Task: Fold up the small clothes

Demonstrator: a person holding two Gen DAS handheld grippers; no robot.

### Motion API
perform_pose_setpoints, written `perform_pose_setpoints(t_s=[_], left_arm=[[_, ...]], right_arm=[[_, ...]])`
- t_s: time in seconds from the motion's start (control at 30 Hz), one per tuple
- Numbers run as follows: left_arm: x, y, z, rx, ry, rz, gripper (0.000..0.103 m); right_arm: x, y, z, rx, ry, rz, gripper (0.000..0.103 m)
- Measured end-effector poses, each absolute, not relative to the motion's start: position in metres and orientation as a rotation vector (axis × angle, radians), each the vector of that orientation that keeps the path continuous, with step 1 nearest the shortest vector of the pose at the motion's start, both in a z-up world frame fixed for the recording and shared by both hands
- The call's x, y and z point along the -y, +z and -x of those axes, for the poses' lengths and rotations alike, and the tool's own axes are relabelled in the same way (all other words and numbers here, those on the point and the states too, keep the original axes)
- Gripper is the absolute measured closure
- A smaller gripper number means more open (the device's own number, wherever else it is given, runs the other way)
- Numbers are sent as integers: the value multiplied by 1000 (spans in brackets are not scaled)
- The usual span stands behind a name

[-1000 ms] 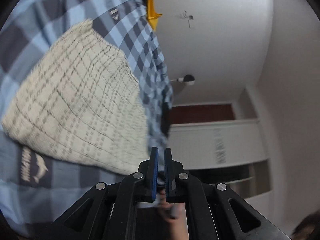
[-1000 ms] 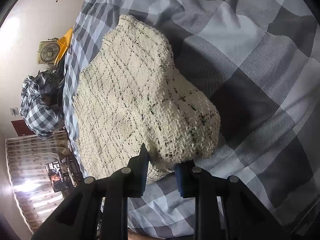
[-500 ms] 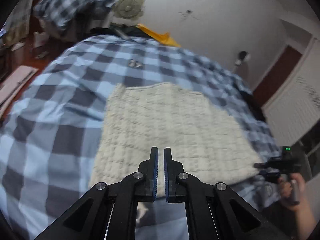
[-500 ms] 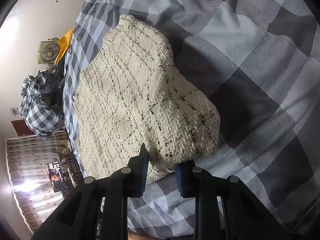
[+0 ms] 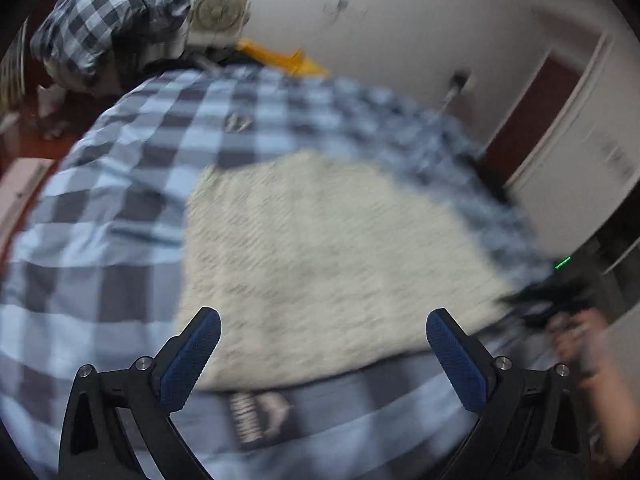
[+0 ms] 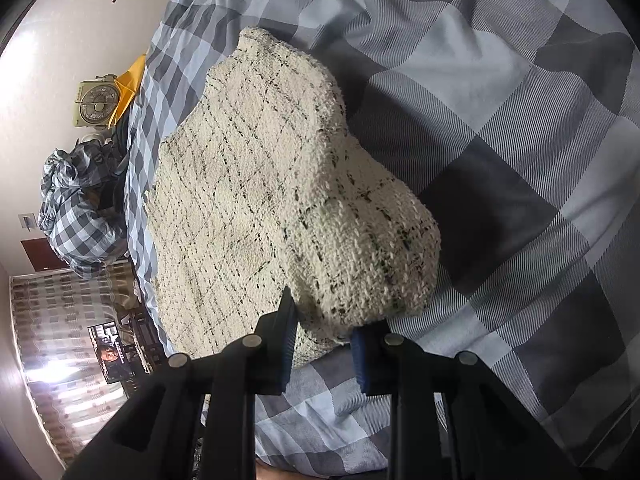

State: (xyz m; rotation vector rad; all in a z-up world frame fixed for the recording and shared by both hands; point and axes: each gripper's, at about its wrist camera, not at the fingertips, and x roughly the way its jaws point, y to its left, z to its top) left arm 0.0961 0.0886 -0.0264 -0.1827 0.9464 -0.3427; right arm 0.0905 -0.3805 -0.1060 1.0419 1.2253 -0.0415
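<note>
A cream knitted garment with thin dark checks lies on a blue and grey checked bedspread. My left gripper is open wide and empty, just above the garment's near edge; this view is blurred. In the right wrist view my right gripper is shut on a bunched corner of the same garment and holds it a little raised off the bedspread. The right gripper and the hand holding it show at the right edge of the left wrist view.
A bundle of checked bedding and a box fan stand beyond the bed's far end. A yellow object lies by the wall. A dark red door is at the right.
My left gripper swung from facing the wall down to face the bed, then opened from shut to wide open. The right gripper has kept its hold and barely moved.
</note>
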Motion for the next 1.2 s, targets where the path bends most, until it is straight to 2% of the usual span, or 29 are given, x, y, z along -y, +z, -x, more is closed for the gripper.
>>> perform_pose_setpoints(t_s=[0.1,0.37,0.63,0.7,0.77,0.83,0.87,0.9,1.0,1.03,1.2], left_arm=[[-102,-56,-110,-1076,-252,184,0],[-173,-129,-119,-1415,-62,519,1],[-196,-154,-120,-1453,-64,670,1],[-192,-158,-120,-1457,-77,656,10],[-185,-158,-123,-1459,-93,586,24],[-176,-156,-126,-1459,-112,525,42],[-173,-152,-128,-1454,-117,504,43],[-171,-150,-128,-1444,-117,481,48],[-168,-139,-127,-1417,-149,469,79],[-167,-133,-127,-1403,-149,462,86],[-169,-114,-119,-1351,-148,551,91]], right_arm=[[381,-107,-90,-1226,-44,-1050,81],[381,-106,-89,-1213,-45,-1042,81],[378,-103,-90,-1205,-43,-1006,82],[379,-104,-90,-1208,-44,-1011,82],[379,-104,-90,-1209,-45,-1009,82],[378,-104,-90,-1210,-47,-1006,82],[378,-103,-90,-1210,-47,-1002,82],[378,-103,-90,-1210,-47,-1000,82],[377,-101,-90,-1204,-42,-983,82],[376,-100,-90,-1197,-39,-975,82],[381,-97,-85,-1144,-43,-1006,88]])
